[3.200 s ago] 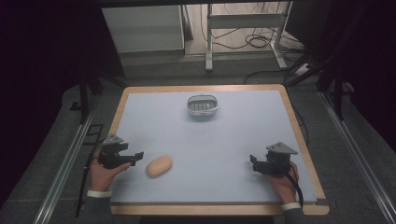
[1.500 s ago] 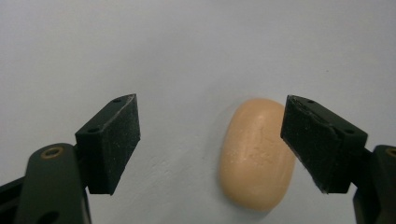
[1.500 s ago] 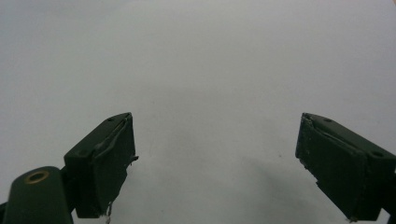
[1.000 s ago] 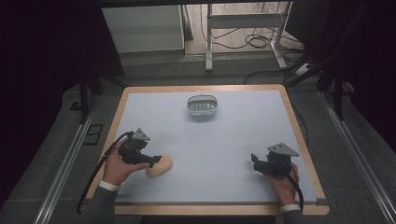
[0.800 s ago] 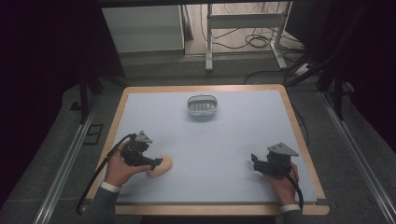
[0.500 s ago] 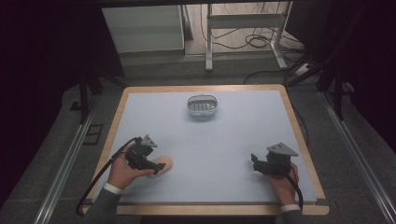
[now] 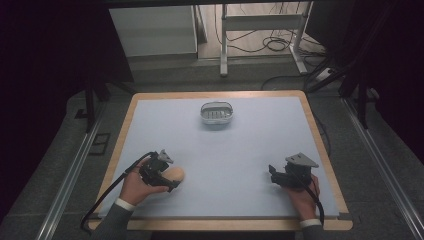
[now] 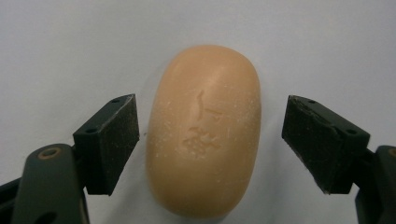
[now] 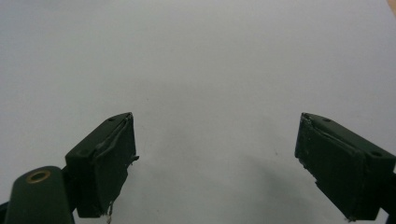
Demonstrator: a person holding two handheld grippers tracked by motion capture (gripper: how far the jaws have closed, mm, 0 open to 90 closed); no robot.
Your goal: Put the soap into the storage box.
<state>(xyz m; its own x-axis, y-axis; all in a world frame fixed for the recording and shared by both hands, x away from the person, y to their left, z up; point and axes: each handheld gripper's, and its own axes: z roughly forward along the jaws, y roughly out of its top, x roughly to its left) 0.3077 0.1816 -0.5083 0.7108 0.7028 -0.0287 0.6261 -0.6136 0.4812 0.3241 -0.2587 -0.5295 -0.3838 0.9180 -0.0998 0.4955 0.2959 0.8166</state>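
An orange oval bar of soap (image 8: pixel 204 128) lies flat on the pale blue table top, near the front left (image 7: pixel 173 174). My left gripper (image 7: pixel 161 173) (image 8: pixel 210 140) hangs over it, open, with one jaw on either side of the bar and a small gap to each. My right gripper (image 7: pixel 280 176) (image 9: pixel 215 161) rests low at the front right, open, with bare table between its jaws. A small clear soap dish (image 7: pixel 217 113) with a ribbed floor stands at the back middle of the table.
The table (image 7: pixel 260 145) has a wooden rim all round. Beyond its far edge are a dark floor, cables and a white desk frame (image 7: pixel 260 30). Metal rails (image 7: pixel 70 170) run along both sides of the table.
My left gripper moved right and forward from the table's left edge and now straddles the soap. The soap, the dish and my right gripper stayed put.
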